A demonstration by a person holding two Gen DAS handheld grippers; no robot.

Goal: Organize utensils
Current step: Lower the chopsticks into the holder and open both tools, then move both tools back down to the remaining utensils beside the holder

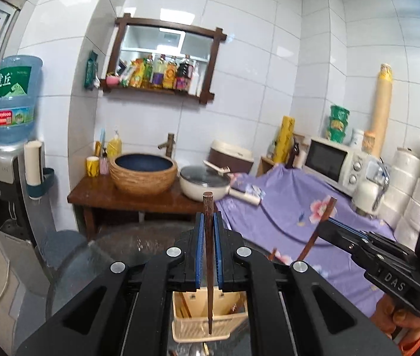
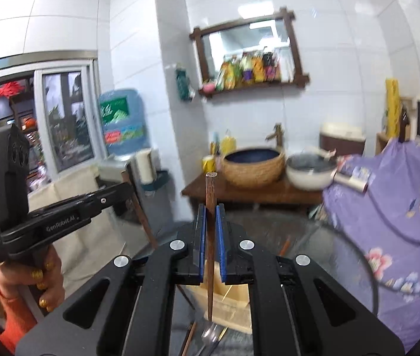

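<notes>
My left gripper is shut on a dark brown wooden chopstick, held upright above a beige plastic utensil basket that has several chopsticks in it. At the right of the left wrist view, my right gripper is shut on a second chopstick, which tilts. In the right wrist view the right gripper pinches that chopstick upright over the basket. A metal spoon and loose chopsticks lie beside it. The left gripper and its chopstick are at the left.
The basket stands on a round glass table. A purple flowered cloth covers a surface to the right, with a microwave on it. Behind are a wooden stand with a basin, a white pan, and a water dispenser.
</notes>
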